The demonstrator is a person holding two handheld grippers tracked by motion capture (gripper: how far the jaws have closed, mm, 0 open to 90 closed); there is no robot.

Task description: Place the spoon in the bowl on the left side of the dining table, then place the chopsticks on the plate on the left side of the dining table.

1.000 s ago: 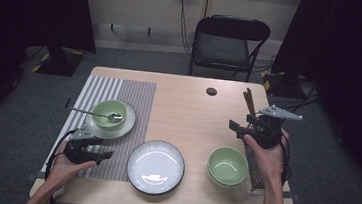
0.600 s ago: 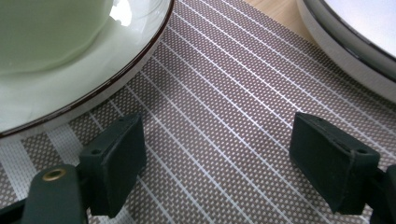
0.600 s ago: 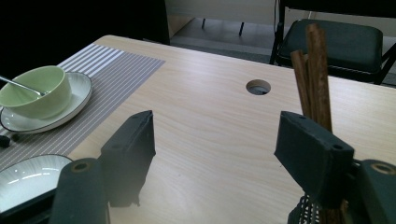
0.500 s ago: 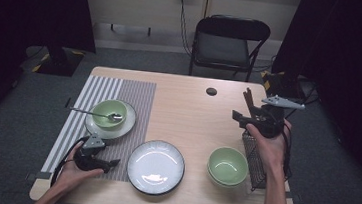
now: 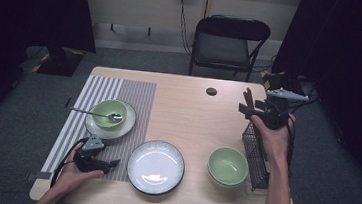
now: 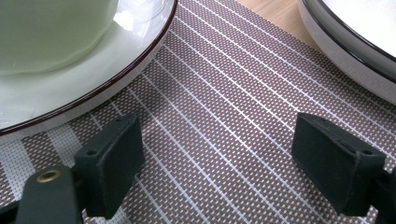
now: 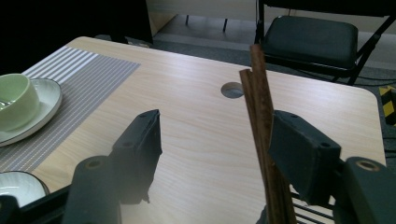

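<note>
Chopsticks stand in the wire rack between the right gripper's parted, just-closing fingers.

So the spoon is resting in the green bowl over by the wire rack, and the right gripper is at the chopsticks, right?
Not quite. The high view shows the spoon in the green bowl on the striped mat, not by the wire rack. The right gripper is at the chopsticks.

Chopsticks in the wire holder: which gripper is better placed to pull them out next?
Right. The right gripper is at the wire holder, its jaws closing around the chopsticks but not yet clamped. The left gripper sits open on the striped placemat, far across the table.
</note>
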